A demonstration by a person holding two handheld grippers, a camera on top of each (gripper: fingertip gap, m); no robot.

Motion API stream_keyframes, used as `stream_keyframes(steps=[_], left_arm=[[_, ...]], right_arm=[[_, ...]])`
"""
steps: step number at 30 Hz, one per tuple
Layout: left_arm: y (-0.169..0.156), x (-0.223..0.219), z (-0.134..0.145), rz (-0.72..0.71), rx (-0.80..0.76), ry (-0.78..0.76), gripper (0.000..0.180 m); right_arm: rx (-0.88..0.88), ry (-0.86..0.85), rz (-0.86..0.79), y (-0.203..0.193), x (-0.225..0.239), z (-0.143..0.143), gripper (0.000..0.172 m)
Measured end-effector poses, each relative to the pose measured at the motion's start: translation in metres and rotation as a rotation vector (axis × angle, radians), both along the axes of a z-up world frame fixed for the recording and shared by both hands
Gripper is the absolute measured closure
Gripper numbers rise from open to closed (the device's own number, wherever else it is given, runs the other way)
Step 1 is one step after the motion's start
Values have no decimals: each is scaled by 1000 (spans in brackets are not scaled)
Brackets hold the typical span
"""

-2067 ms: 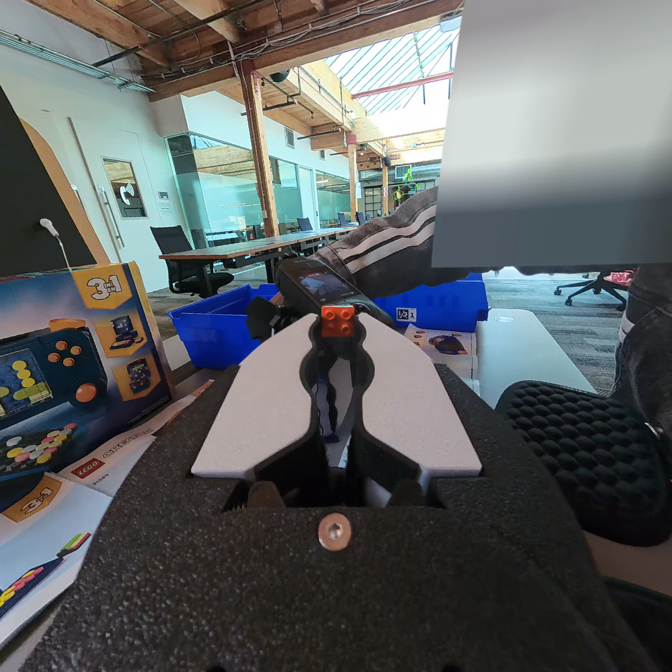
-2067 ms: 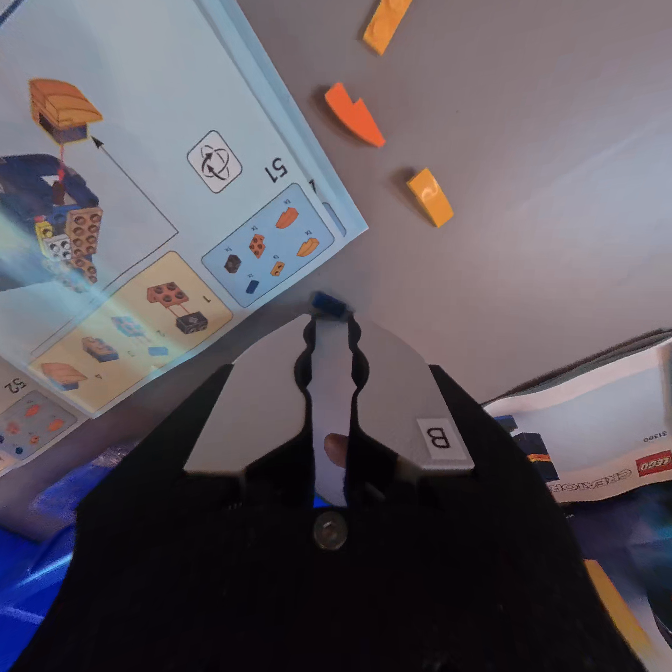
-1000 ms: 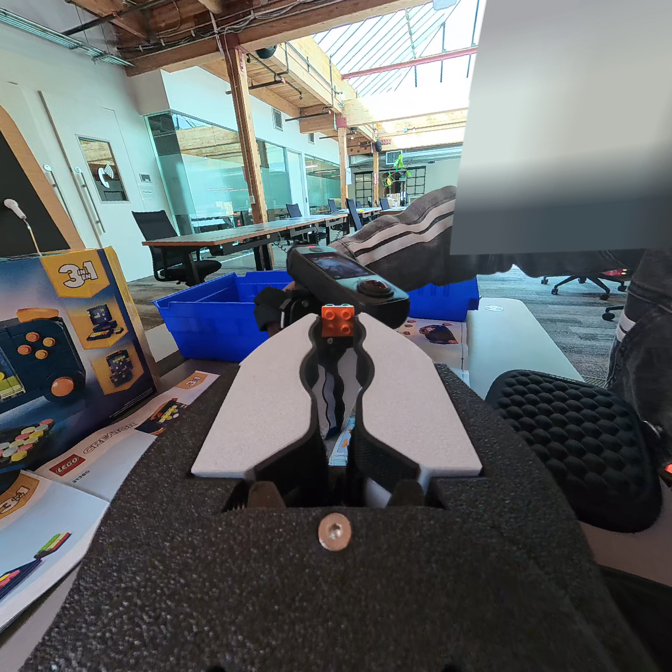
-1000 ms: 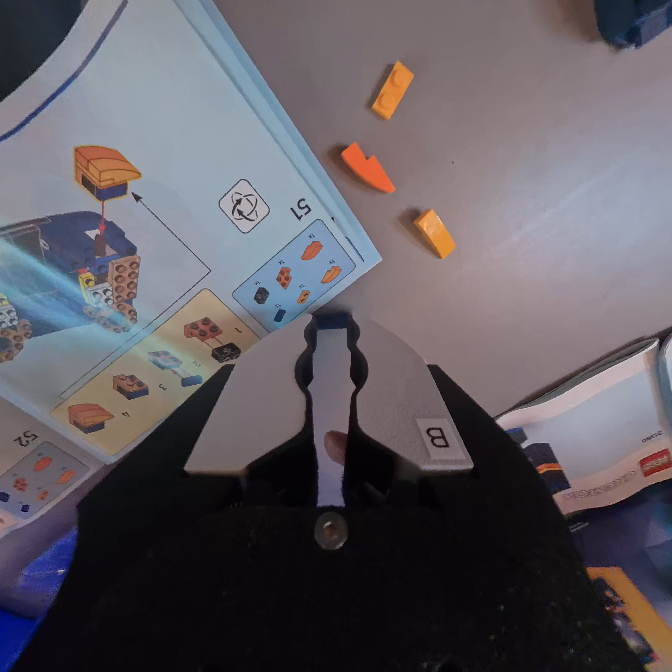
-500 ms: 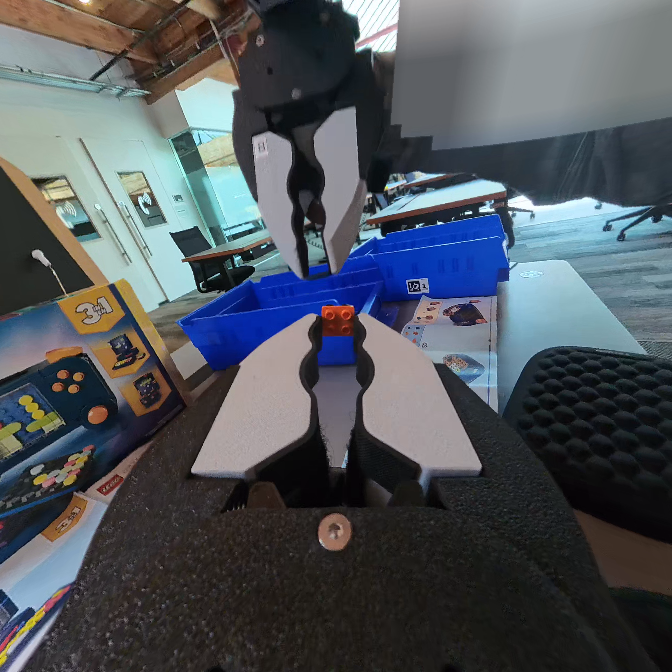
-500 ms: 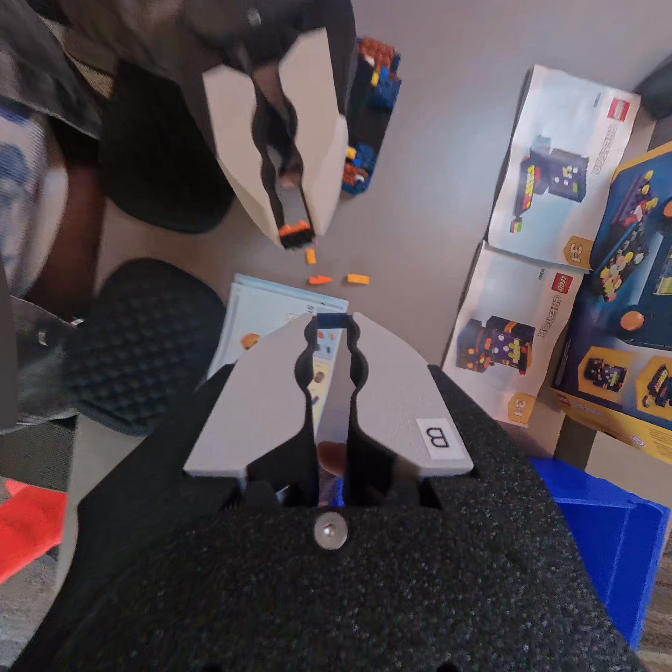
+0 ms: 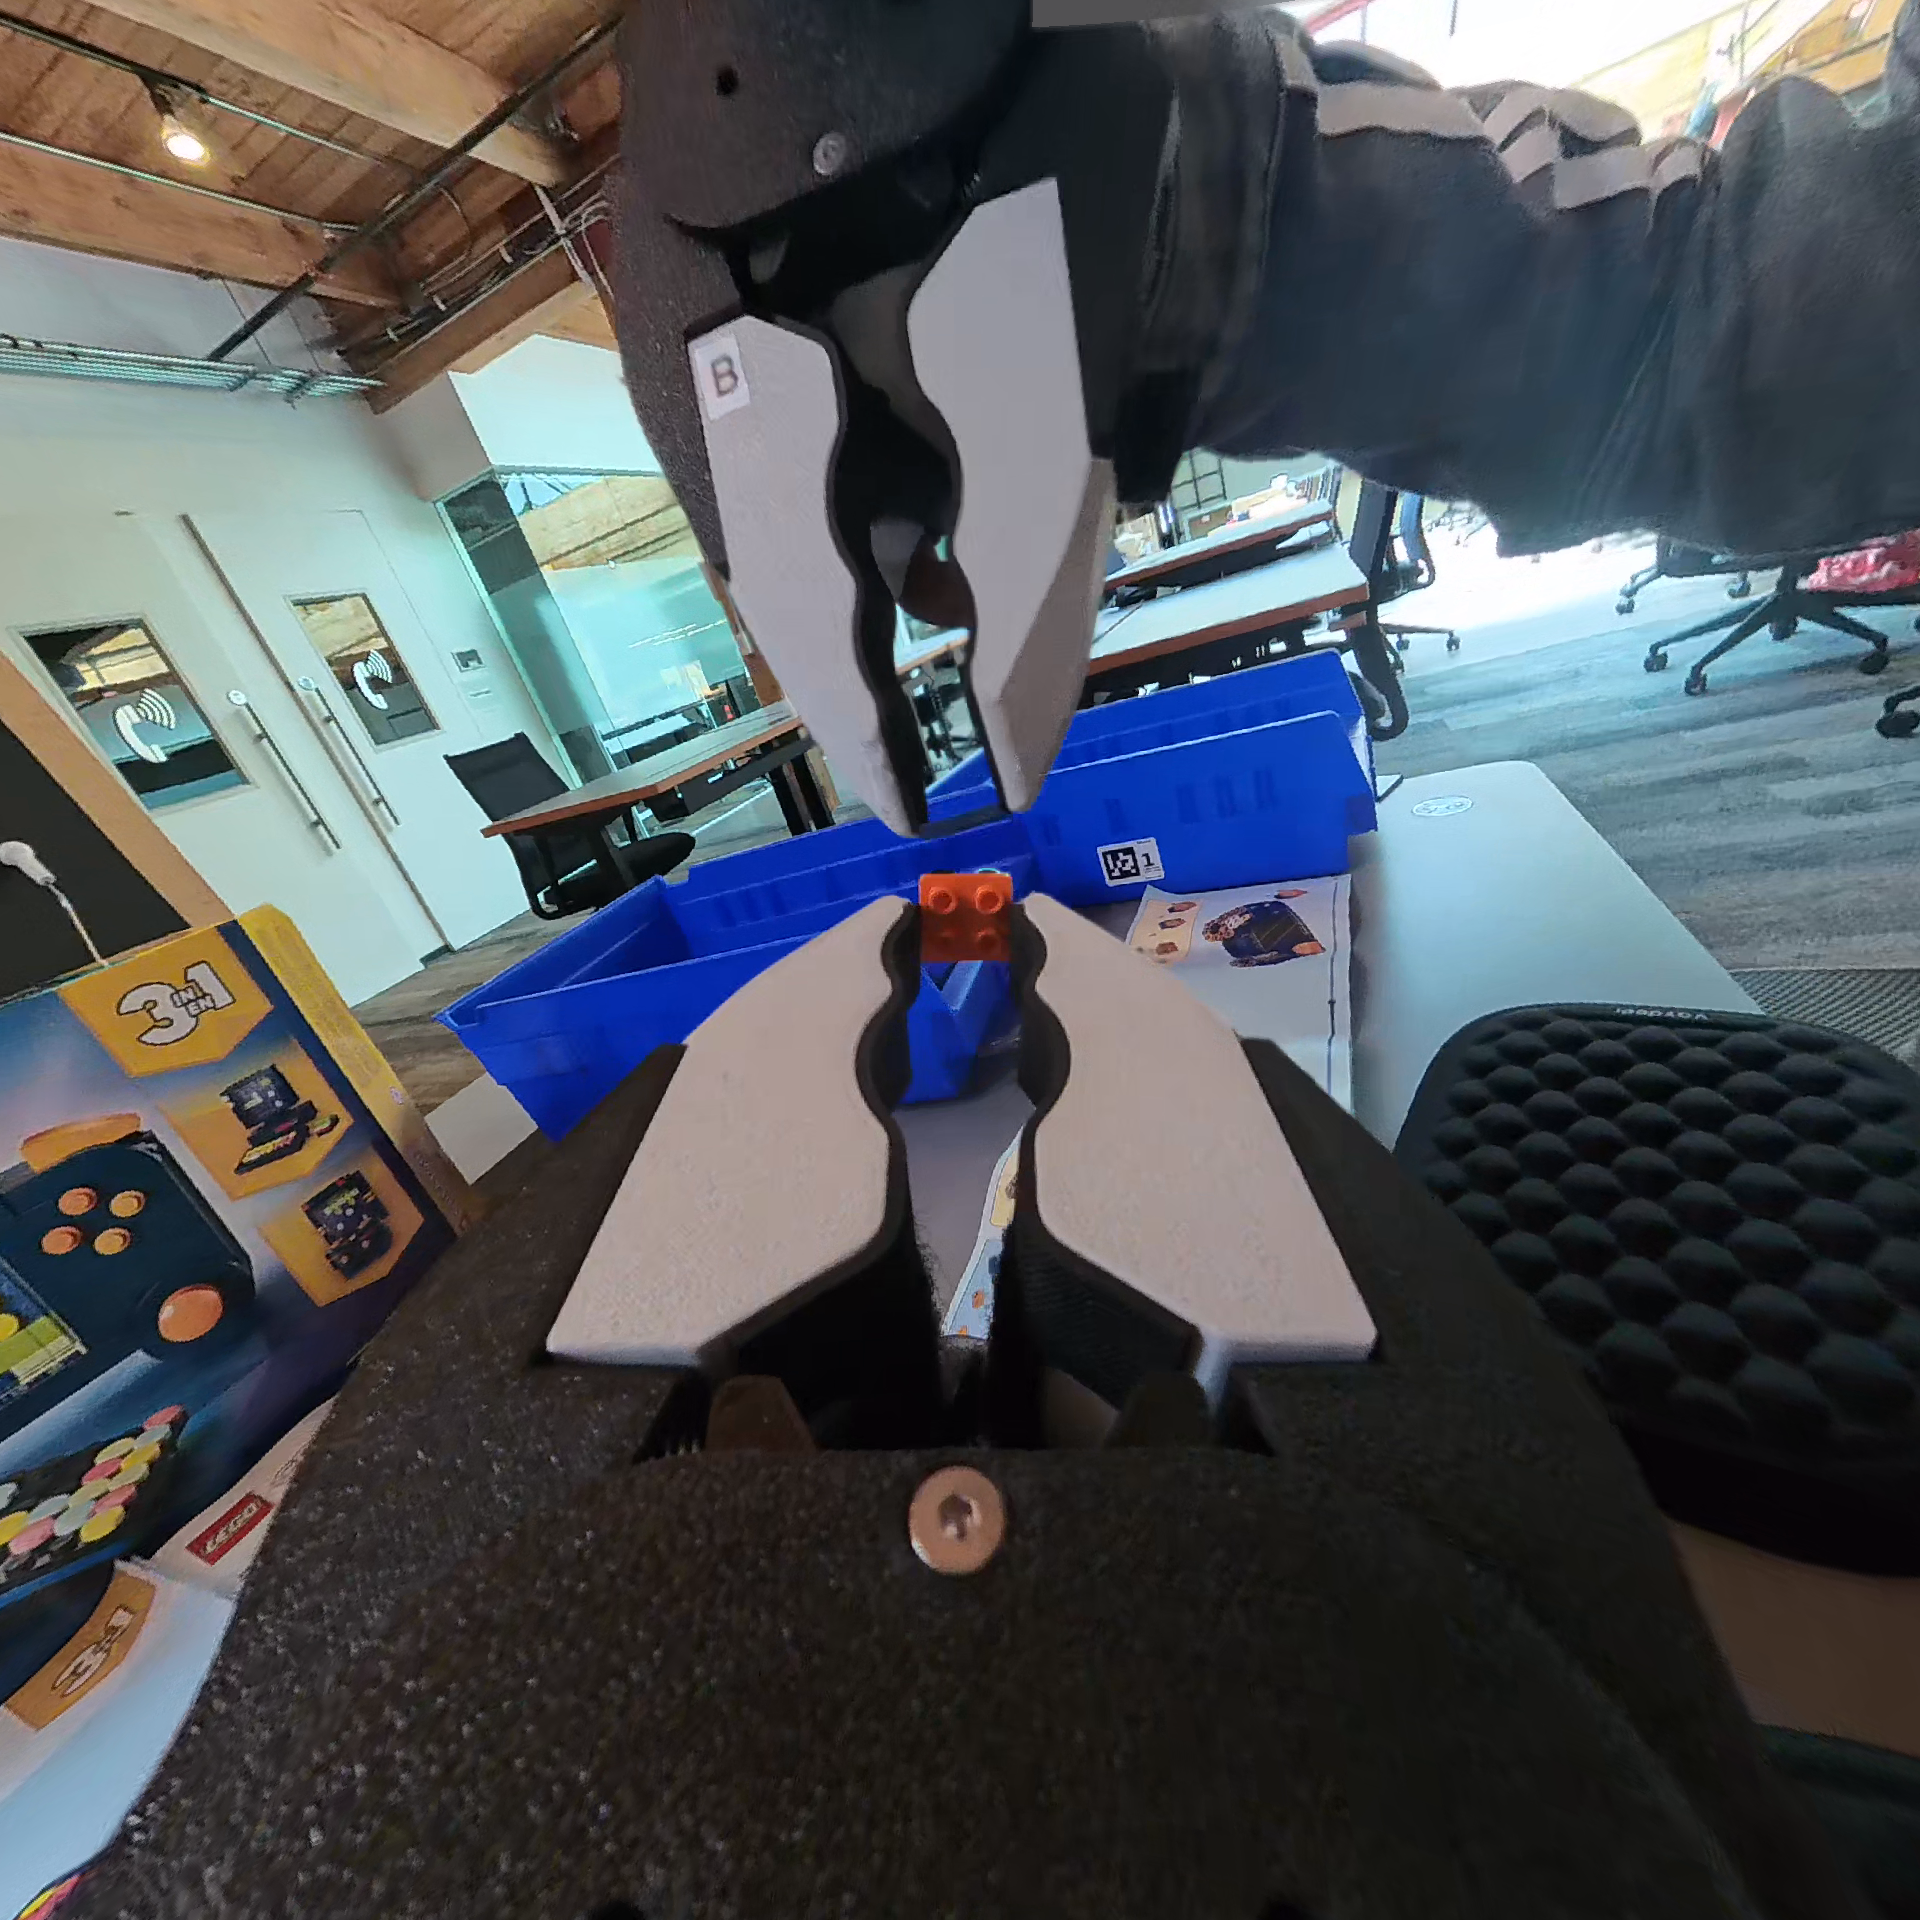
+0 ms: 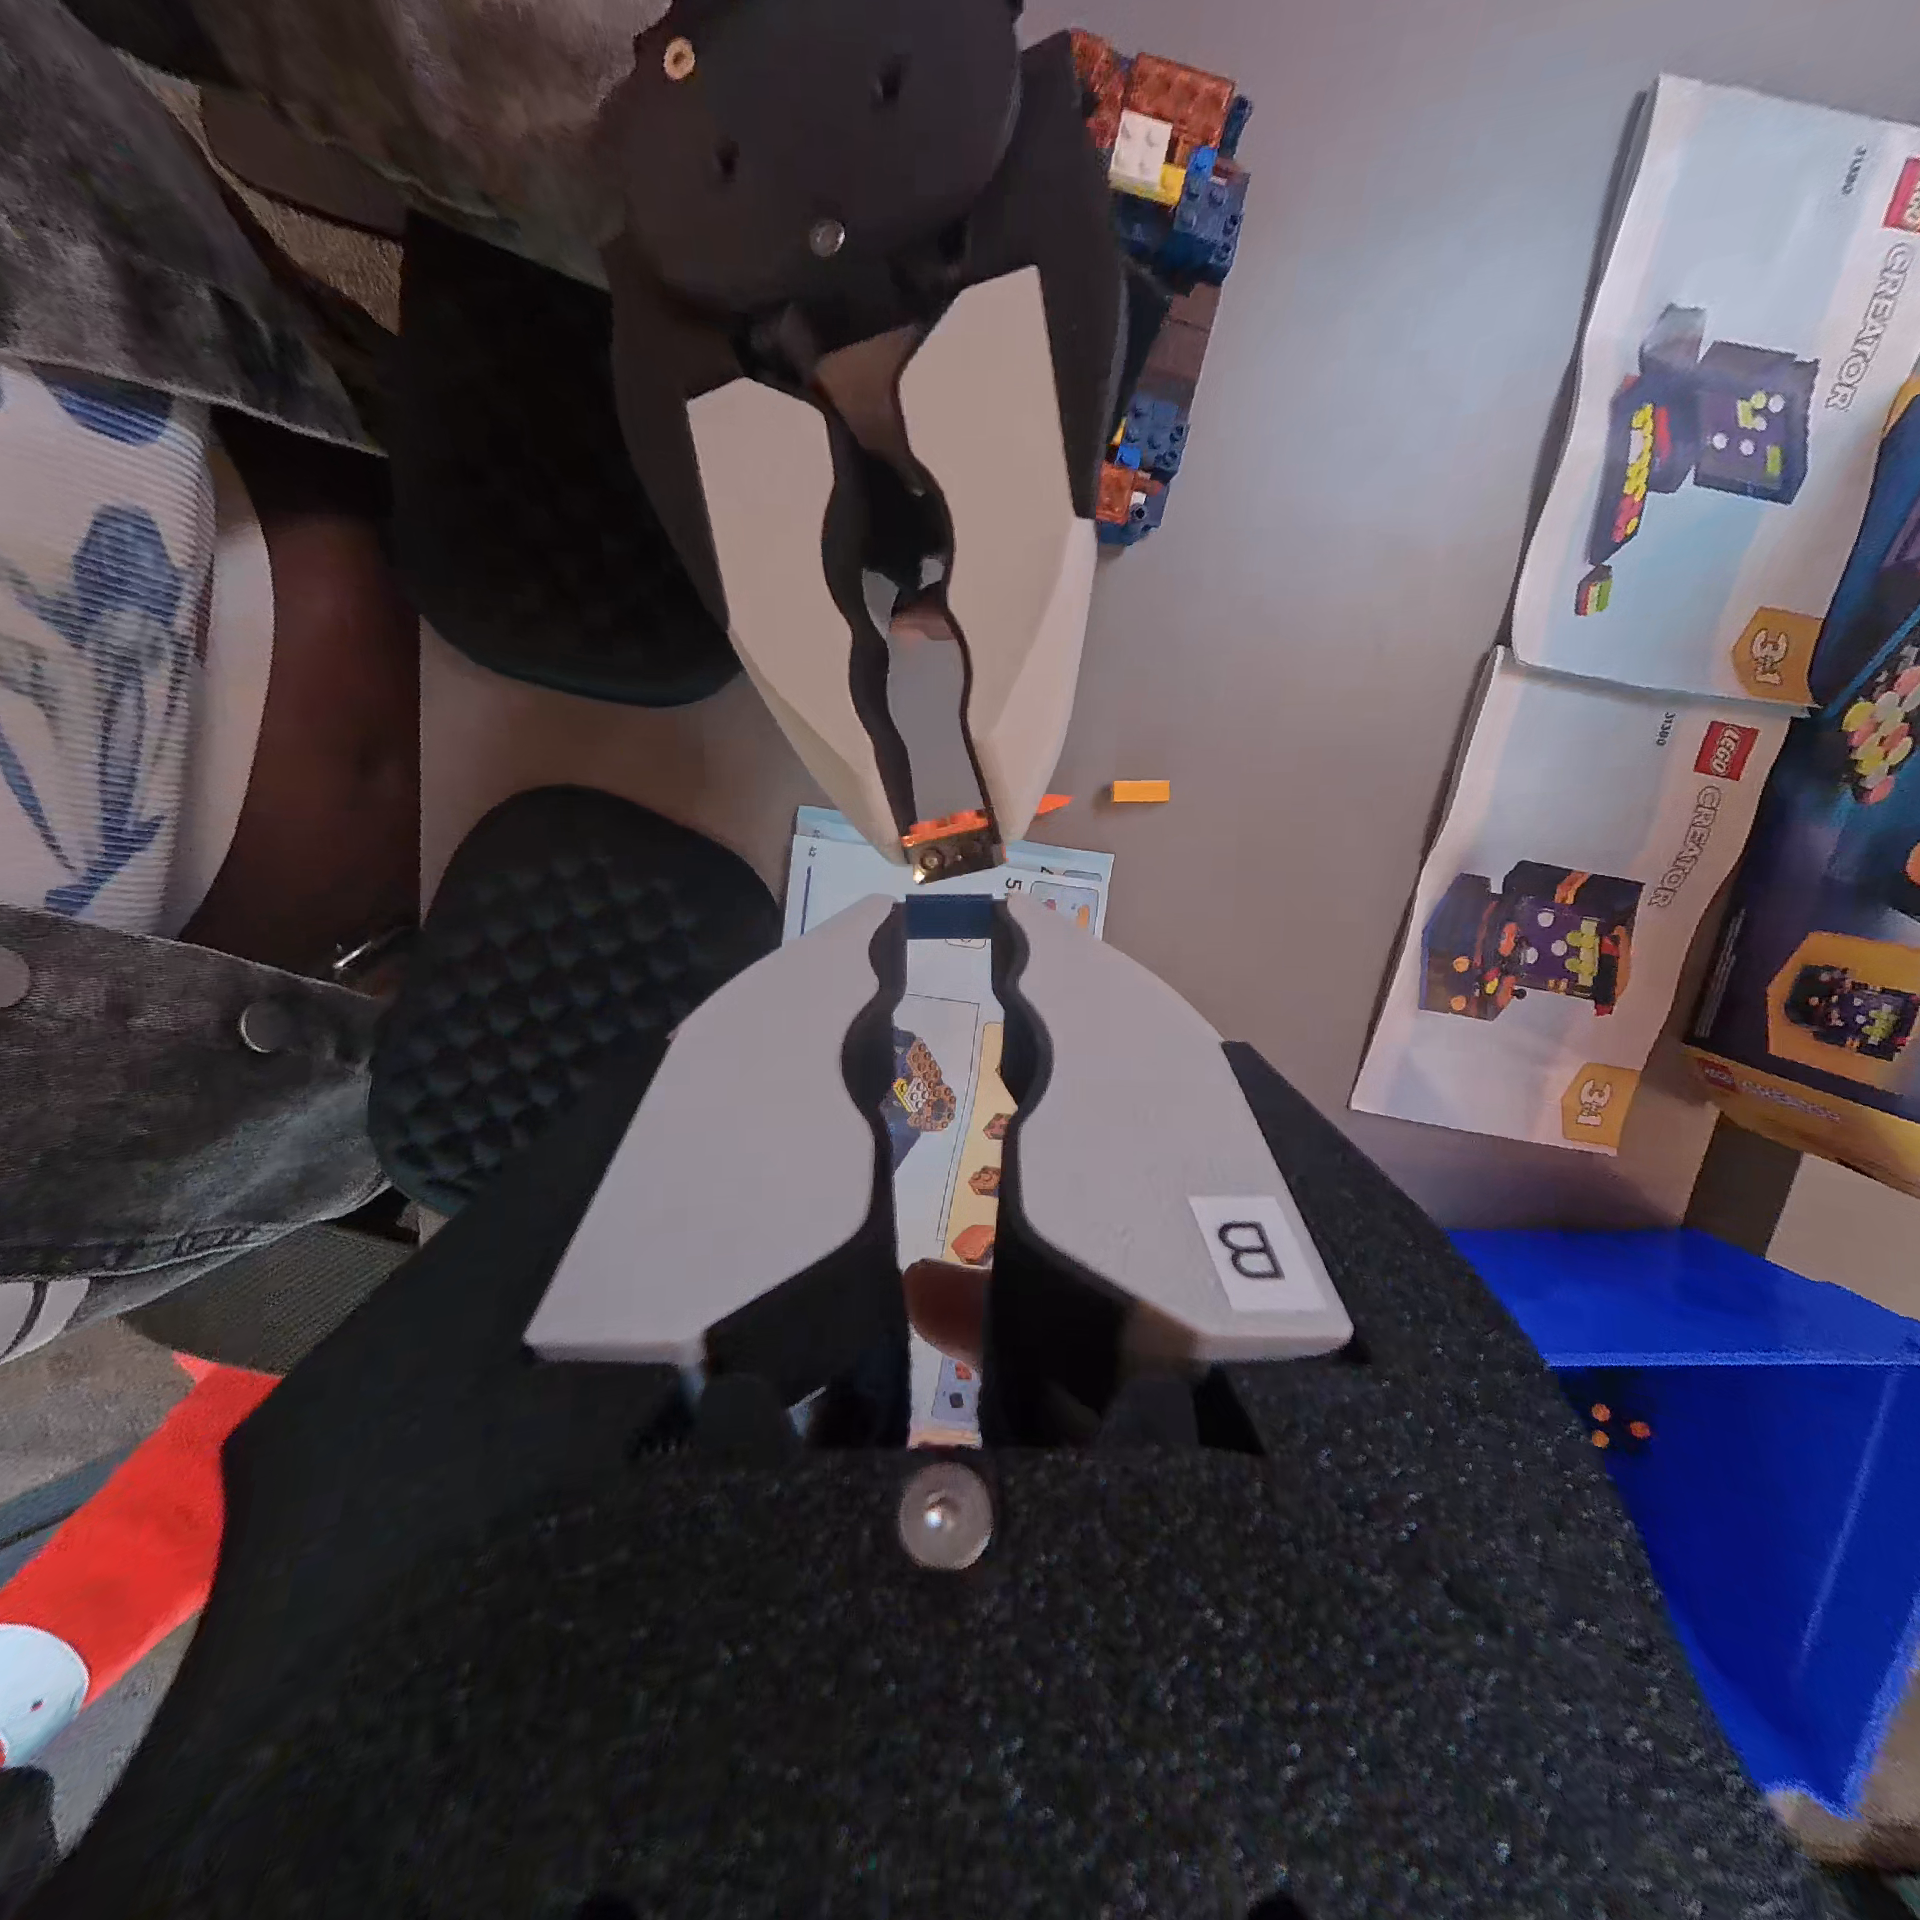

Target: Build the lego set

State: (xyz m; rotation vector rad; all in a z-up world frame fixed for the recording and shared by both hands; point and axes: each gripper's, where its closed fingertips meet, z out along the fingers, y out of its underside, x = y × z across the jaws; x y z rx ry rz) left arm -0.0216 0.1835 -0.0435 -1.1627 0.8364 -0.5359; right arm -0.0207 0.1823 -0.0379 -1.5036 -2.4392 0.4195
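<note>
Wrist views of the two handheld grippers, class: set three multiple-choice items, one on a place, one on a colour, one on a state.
1. Where are the long blue plastic bins?
A. behind the gripper tips, on the table
B. on the floor
C. on top of the toy box

2. What colour is the small studded plastic brick in the left gripper?
A. green
B. orange
C. white

3. How does the right gripper stand?
A. wide open and bare
B. lying flat on the table
C. fingers shut on a small dark blue piece

Answers: 1 A, the bins sit on the table beyond both tips in the left wrist view. 2 B, its studs and faces are orange. 3 C, the blue piece spans the gap between its fingertips.
</note>
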Motion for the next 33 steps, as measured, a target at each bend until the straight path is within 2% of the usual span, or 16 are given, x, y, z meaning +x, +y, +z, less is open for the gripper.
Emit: stream_keyframes(steps=[9,33], left_arm=[[-1,-7,11,-57,-67,-144,165],[-3,-2,5,-153,-178,-180,165]], right_arm=[[120,-37,57,-2,-11,5,156],[182,-102,146,-5,-11,0,156]])
